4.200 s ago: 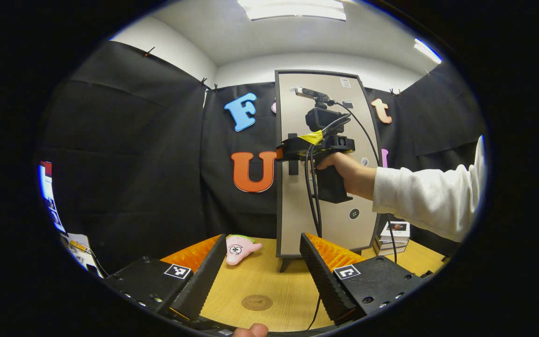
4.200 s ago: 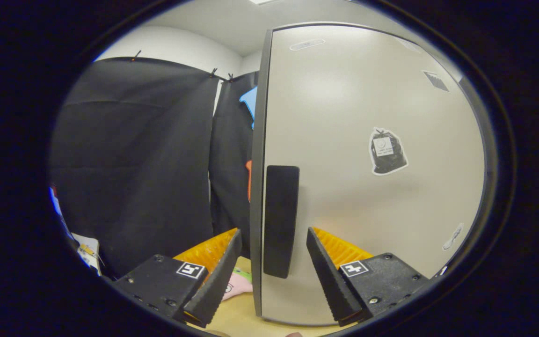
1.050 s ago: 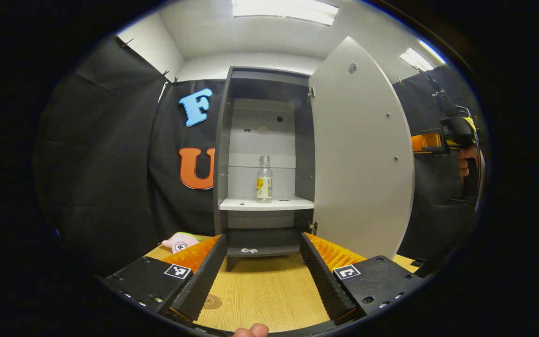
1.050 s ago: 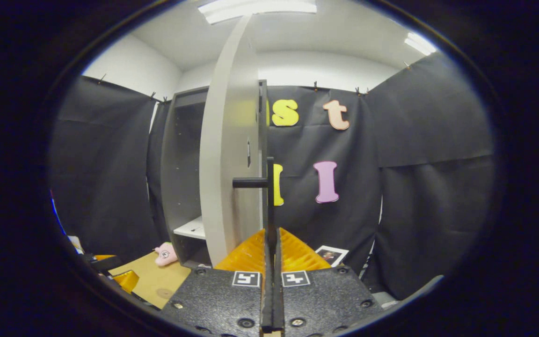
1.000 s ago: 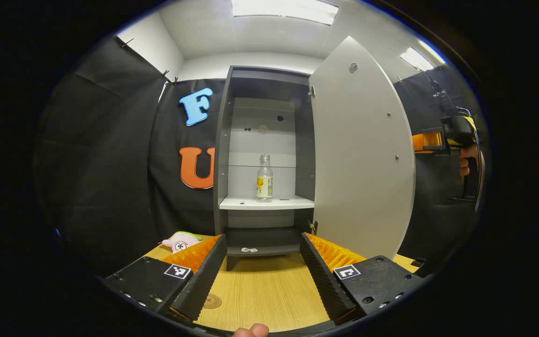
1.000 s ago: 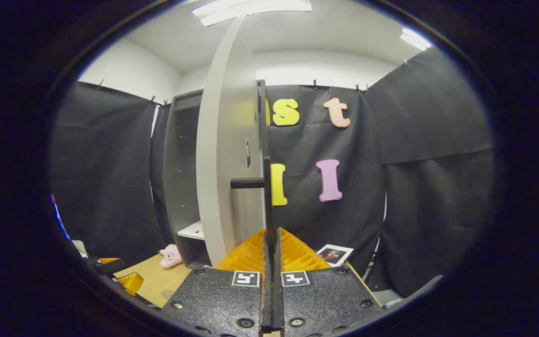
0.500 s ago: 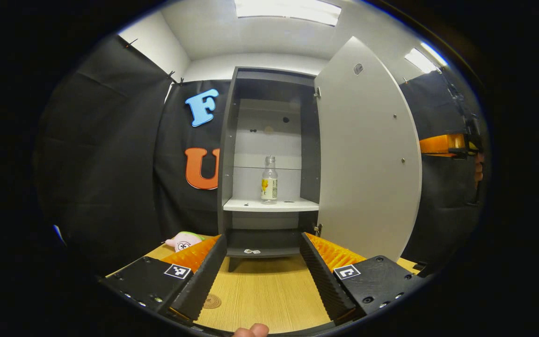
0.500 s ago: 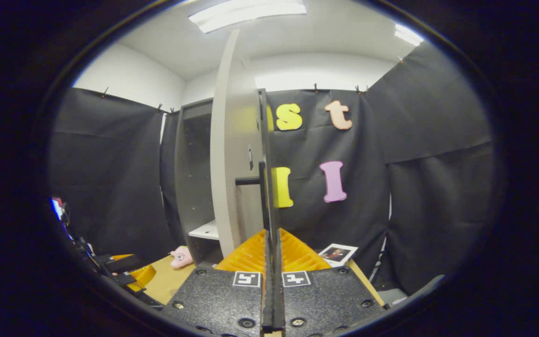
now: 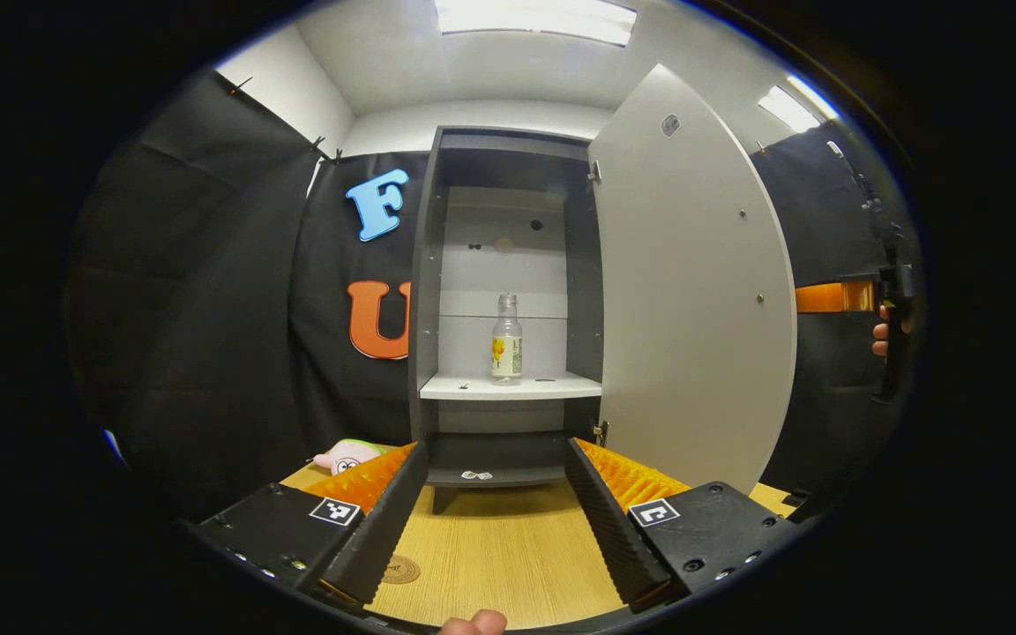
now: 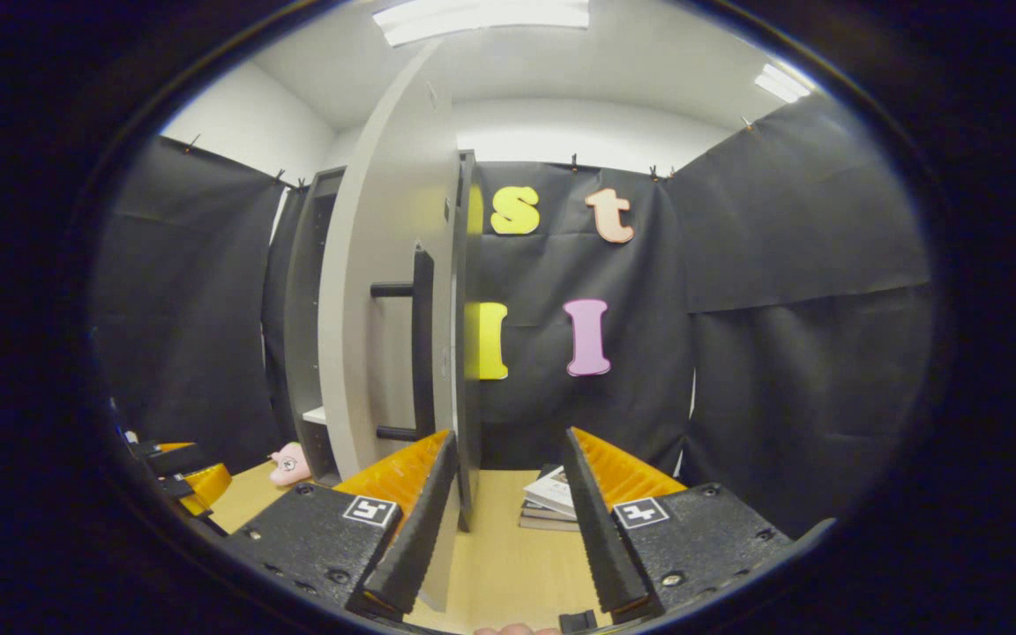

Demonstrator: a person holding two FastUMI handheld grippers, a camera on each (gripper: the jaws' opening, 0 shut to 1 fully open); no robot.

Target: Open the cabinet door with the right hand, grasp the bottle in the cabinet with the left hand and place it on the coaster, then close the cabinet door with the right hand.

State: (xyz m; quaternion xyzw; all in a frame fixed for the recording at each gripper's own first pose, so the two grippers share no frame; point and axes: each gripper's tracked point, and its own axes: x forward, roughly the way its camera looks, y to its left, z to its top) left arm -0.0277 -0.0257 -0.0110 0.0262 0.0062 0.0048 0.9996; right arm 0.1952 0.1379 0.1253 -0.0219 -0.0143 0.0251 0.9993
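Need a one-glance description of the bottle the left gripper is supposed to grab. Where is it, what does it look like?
Find the tall grey cabinet at the back of the wooden table, its door swung open. On its white middle shelf stands the bottle, upright. It is small and clear with a yellow label, the one standing thing on that shelf.

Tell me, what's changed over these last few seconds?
The cabinet door, closed at first, has swung wide open. The right gripper, which pulled it by the handle, has just let go, jaws apart. The bottle stays on its shelf, and the left gripper stays open.
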